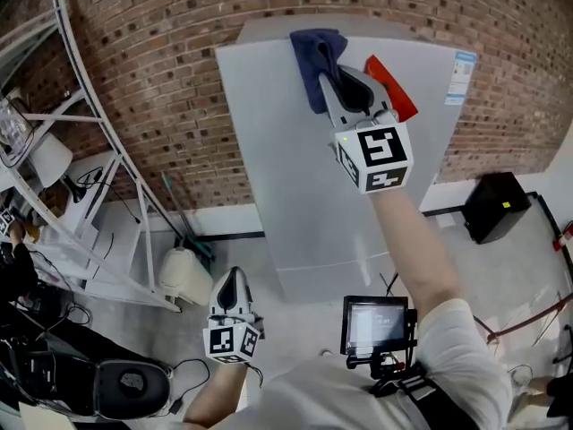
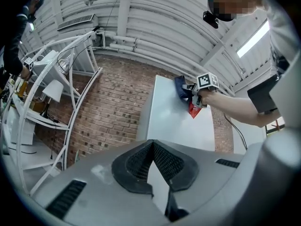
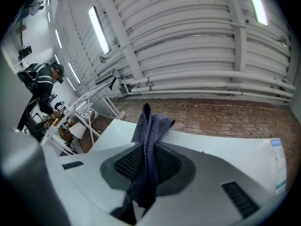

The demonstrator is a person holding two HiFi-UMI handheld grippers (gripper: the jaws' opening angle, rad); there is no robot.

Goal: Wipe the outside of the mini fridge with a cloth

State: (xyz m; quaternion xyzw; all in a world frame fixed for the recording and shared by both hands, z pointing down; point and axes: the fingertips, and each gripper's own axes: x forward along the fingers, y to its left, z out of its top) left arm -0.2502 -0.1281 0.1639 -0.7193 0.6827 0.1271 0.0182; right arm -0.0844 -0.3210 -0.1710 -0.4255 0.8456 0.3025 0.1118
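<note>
The grey mini fridge (image 1: 304,177) stands against a brick wall. A dark blue cloth (image 1: 315,56) lies pressed on the fridge's front near its top edge, with my right gripper (image 1: 345,77) shut on it. In the right gripper view the cloth (image 3: 149,126) sticks up folded between the pads, with the fridge (image 3: 225,149) just beyond. My left gripper (image 1: 231,285) hangs low in front of the fridge's base, shut and holding nothing. The left gripper view looks up the fridge (image 2: 174,121) to the cloth (image 2: 181,89) and the right gripper (image 2: 200,86).
A white metal rack (image 1: 81,150) with clutter stands to the left. A white jug (image 1: 183,276) sits on the floor by the fridge's left corner. A black box (image 1: 497,206) with cables lies at the right. A label (image 1: 463,77) is on the fridge's upper right.
</note>
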